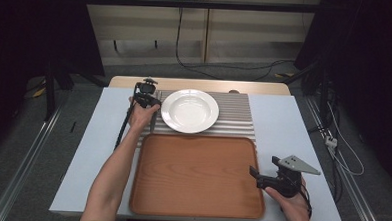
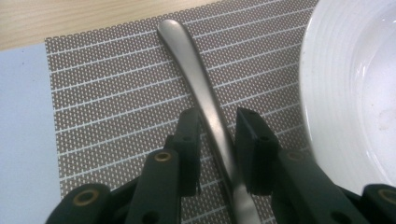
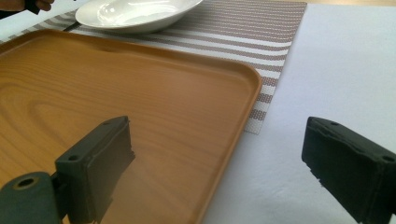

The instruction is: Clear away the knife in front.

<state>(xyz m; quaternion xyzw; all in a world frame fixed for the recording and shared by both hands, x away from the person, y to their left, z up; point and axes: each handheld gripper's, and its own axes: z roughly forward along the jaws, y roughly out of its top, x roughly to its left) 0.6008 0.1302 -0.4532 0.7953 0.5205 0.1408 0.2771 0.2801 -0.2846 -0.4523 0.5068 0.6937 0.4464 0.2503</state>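
In the high view the left gripper sits at 9 o'clock of the white plate, over the striped placemat on the counter. The right gripper rests at the 3 o'clock edge of the wooden tray.

In the left gripper view the fingers stand narrow around a metal cutlery handle lying on the placemat; the pads seem just short of touching it, though that is hard to judge.

In the right gripper view the fingers stand wide, 1 over the tray, 1 over the counter.
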